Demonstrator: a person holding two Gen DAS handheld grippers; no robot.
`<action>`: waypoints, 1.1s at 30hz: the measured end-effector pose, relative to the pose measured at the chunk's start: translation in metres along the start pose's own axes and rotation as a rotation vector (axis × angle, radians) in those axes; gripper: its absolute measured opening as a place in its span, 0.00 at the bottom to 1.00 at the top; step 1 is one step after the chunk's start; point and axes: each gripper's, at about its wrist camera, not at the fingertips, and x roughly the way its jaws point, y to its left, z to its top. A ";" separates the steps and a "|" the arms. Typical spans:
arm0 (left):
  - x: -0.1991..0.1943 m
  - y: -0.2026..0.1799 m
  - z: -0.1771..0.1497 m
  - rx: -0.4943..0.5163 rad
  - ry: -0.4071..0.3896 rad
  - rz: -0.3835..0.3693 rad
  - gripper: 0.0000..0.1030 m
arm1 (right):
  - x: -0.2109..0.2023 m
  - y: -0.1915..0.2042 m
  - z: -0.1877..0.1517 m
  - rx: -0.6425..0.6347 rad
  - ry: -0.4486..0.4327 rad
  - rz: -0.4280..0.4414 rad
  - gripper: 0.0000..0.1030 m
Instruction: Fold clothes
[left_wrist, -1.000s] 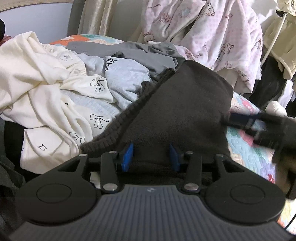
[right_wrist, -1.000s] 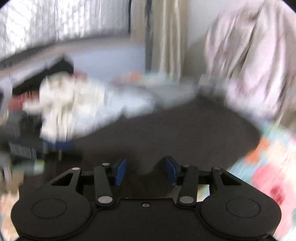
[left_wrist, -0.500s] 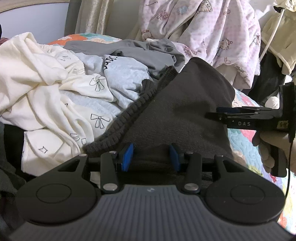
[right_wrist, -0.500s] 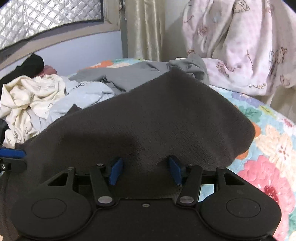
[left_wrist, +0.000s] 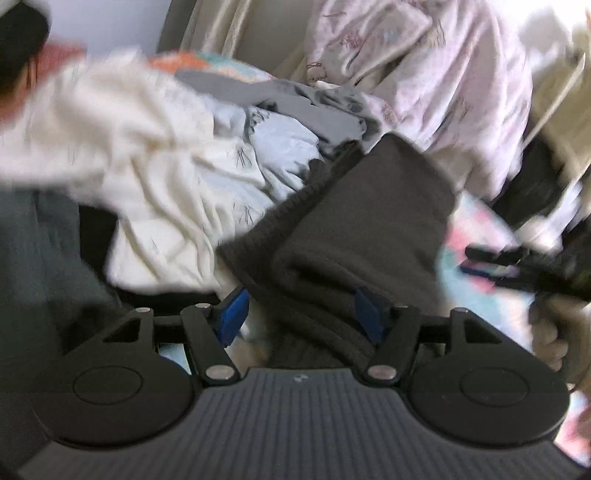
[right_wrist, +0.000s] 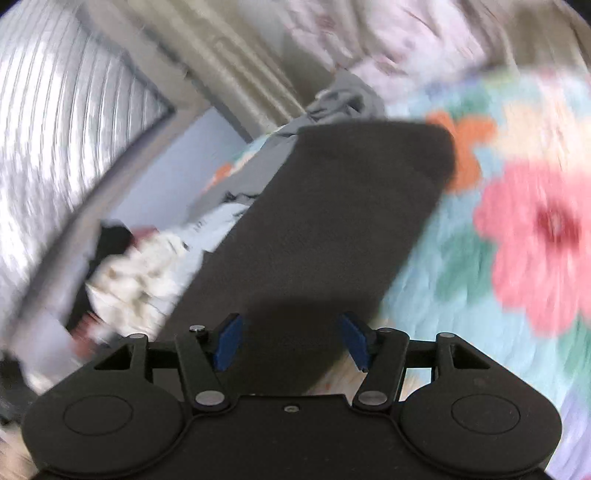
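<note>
Left wrist view: the left gripper (left_wrist: 300, 314) has its blue fingers (left_wrist: 233, 314) spread wide, released, with the dark grey knit garment (left_wrist: 369, 229) lying between and ahead of them. The garment is folded into a thick slab with a ribbed edge (left_wrist: 295, 199) along its left side; it rests on the floral quilt (left_wrist: 461, 221) beside a heap of cream clothes (left_wrist: 147, 177) and pale blue clothes (left_wrist: 280, 147). The right gripper (left_wrist: 517, 266), blurred, hovers at the garment's right edge.

Right wrist view: the right gripper (right_wrist: 291, 338) is likewise spread open, grasping nothing. The dark garment (right_wrist: 332, 221) appears as a smooth, long rectangular panel on the floral quilt (right_wrist: 517, 221).
</note>
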 end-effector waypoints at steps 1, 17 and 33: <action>-0.003 0.013 -0.003 -0.093 0.002 -0.088 0.61 | -0.004 -0.006 -0.002 0.035 0.001 0.011 0.63; 0.041 0.033 -0.033 -0.223 0.110 -0.108 0.74 | 0.006 0.113 -0.106 -0.898 0.174 -0.073 0.64; 0.055 0.053 -0.032 -0.427 0.047 -0.297 0.43 | 0.045 0.130 -0.195 -1.768 0.091 -0.311 0.76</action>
